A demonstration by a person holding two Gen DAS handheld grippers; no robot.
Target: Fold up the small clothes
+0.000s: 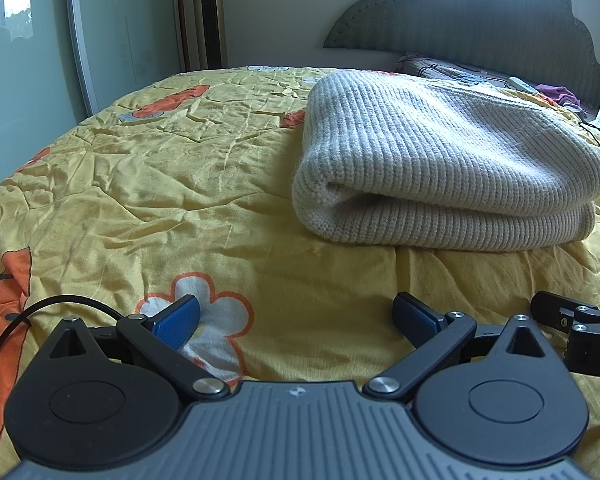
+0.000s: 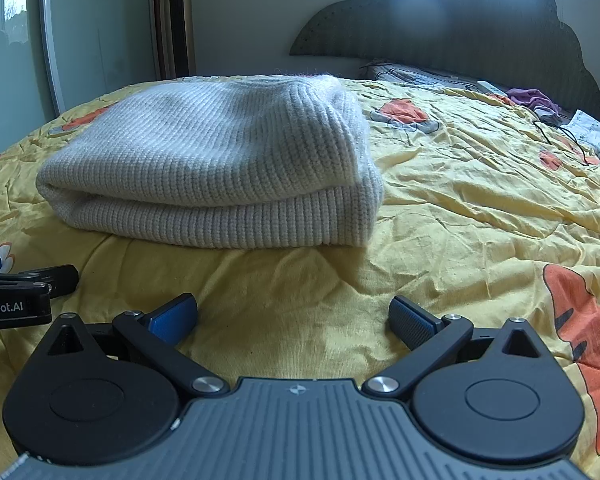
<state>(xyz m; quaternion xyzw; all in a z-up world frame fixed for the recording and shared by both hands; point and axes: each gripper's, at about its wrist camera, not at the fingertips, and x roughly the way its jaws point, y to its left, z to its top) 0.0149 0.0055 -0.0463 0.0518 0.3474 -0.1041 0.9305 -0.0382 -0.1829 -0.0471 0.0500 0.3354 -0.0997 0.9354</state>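
1. Rumpled yellow cotton bedsheet printed with orange and white flowers (image 1: 148, 184) covers the whole bed; at far left a pale sliding glass door (image 1: 32, 80) and a tall gold tower fan (image 1: 209, 16) stand against the wall.
2. Left gripper (image 1: 296, 320) hovers low over the sheet, its blue-padded fingers (image 1: 178, 322) spread wide with nothing between them.
3. Centre of the bed: a folded cream ribbed knit sweater (image 1: 440, 160) lies flat on the sheet, ahead of both grippers and touching neither.
4. Right gripper (image 2: 294, 318) sits just beside the left one, also low, its jaws wide apart and holding nothing.
5. Farther right, a dark scalloped upholstered headboard (image 2: 460, 24) backs the bed, with a crumpled purple cloth (image 2: 530, 98) and a thin black cable (image 2: 560, 136) near it.
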